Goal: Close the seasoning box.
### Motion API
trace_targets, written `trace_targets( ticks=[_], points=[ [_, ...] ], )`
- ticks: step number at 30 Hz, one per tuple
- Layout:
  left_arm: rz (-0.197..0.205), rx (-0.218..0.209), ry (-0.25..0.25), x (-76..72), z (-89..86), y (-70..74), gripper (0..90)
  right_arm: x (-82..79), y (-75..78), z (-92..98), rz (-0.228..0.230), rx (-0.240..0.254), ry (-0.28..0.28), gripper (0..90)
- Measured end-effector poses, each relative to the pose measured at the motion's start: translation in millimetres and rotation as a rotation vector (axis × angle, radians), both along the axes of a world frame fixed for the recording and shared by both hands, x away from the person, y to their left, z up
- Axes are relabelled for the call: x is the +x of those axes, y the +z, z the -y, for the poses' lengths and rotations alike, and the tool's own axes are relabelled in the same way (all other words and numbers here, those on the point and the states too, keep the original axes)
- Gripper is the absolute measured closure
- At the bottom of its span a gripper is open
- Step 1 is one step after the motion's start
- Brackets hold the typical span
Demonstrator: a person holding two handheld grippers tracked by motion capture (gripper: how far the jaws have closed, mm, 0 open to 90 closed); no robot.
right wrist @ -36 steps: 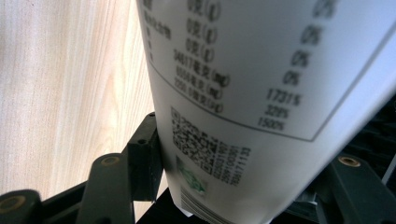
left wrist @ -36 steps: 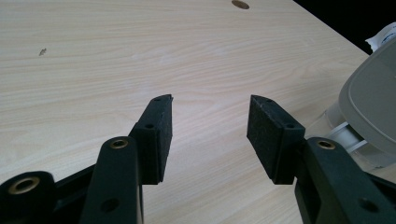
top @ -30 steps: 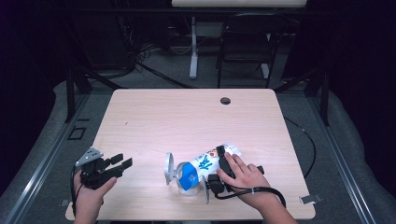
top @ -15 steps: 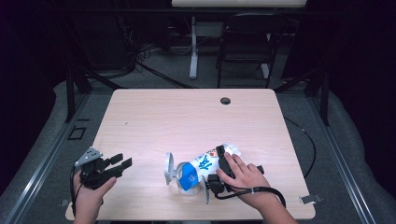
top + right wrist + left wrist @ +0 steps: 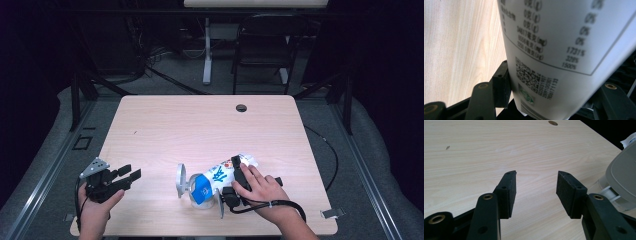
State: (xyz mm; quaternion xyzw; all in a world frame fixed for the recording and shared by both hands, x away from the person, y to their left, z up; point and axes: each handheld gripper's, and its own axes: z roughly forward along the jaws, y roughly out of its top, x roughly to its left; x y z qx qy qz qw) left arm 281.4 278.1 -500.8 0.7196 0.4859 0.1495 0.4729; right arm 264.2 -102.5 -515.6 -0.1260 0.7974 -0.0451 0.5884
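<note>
A white and blue printed pouch [image 5: 210, 180] lies on its side near the front edge of the wooden table [image 5: 200, 125]. My right gripper [image 5: 231, 181] comes in from the right and is shut on the pouch, with a hand on top of it. In the right gripper view the white printed pouch [image 5: 554, 37] sits between the jaws of the right gripper [image 5: 549, 82], and the left pad [image 5: 501, 85] presses its side. A grey rounded piece [image 5: 181, 180] is at the pouch's left end. My left gripper [image 5: 131, 172] rests at the table's front left, open, with nothing between the jaws of the left gripper [image 5: 536, 185].
A small round hole [image 5: 241, 107] sits near the table's far edge. The grey rounded piece [image 5: 621, 177] is close to the right of my left gripper's jaws. Dark chairs and table legs stand beyond the far edge. A black cable trails off to the right.
</note>
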Motion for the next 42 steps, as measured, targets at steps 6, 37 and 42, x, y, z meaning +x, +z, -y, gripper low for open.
trace_targets(
  ticks=[6,37,42],
  points=[
    [-0.001,0.001,0.000,0.1,-0.3,-0.1,50.9,0.0,0.2,0.0,0.000,-0.001,0.000,41.6],
    [-0.002,-0.001,0.002,0.2,-1.2,-0.7,50.9,0.3,0.2,-0.1,0.002,-0.007,0.008,41.7],
    [-0.004,0.002,0.001,0.2,-1.3,-0.6,50.9,0.2,0.3,-0.3,0.003,-0.011,0.009,41.7]
  ],
)
